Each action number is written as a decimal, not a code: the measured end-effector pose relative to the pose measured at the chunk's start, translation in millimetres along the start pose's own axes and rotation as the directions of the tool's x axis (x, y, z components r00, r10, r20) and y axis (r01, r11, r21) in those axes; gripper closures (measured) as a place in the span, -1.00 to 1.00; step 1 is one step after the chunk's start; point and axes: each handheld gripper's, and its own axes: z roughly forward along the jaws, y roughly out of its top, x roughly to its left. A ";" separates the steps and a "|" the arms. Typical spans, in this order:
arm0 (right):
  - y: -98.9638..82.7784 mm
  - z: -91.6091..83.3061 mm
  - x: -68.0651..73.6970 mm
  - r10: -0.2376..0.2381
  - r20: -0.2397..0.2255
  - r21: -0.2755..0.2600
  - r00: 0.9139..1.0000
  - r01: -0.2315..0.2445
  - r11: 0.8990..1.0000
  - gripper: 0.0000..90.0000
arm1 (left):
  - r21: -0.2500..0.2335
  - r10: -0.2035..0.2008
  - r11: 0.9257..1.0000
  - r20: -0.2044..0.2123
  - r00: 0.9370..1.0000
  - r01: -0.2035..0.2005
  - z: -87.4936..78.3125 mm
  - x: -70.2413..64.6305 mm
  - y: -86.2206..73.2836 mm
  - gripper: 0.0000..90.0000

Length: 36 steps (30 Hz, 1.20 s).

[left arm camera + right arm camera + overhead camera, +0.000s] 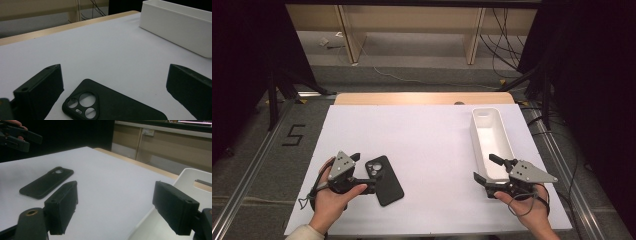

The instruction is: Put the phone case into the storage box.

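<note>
White tabletop point(432, 150) is carrying a black phone case point(384, 180) while I'm hovering the left gripper point(362, 170) and right gripper point(484, 167), both gaping empty.

One phone case point(384, 180), black, flat on table. One white tray point(491, 141), long, narrow. One table point(427, 145), white top. Two grippers: left gripper point(362, 172), right gripper point(484, 170); each two black jaws, so four jaws. Two grey three-cornered plates, one per gripper. Two hands: left hand point(331, 197), right hand point(532, 212). Camera cutout in case: three round holes and one small slot, counted in left gripper view.
</note>
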 end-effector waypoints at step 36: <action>0.2 0.1 -0.1 0.001 0.013 -0.001 1.000 -0.001 1.000 -0.51 | 0.367 0.098 0.919 0.137 0.986 -0.143 85.1 -48.6 3.2 1.00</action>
